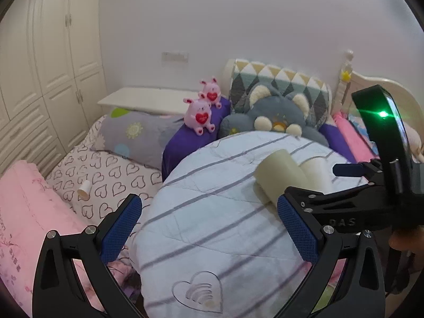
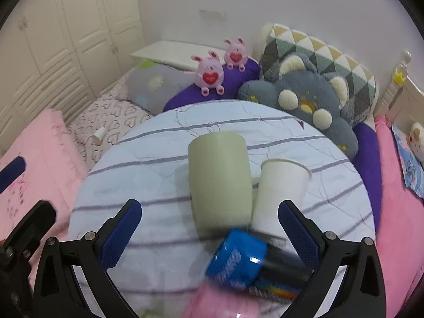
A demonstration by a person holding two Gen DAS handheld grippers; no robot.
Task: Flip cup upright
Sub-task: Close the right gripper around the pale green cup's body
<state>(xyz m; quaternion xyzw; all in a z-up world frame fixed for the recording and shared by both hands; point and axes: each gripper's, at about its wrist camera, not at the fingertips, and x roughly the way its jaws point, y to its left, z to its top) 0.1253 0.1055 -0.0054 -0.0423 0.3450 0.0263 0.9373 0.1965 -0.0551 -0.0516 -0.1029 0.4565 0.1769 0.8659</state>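
The pale green plastic cup (image 2: 220, 177) lies tipped beside the white paper cup (image 2: 281, 193) on the striped quilt-covered bed (image 2: 132, 175), both grippers' fingers (image 2: 122, 235) wide open, empty.

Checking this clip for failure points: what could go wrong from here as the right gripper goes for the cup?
The pale green cup sits against the white paper cup, so the open right gripper may knock it. The blue can crowds the approach. The soft striped quilt may tip an uprighted cup.
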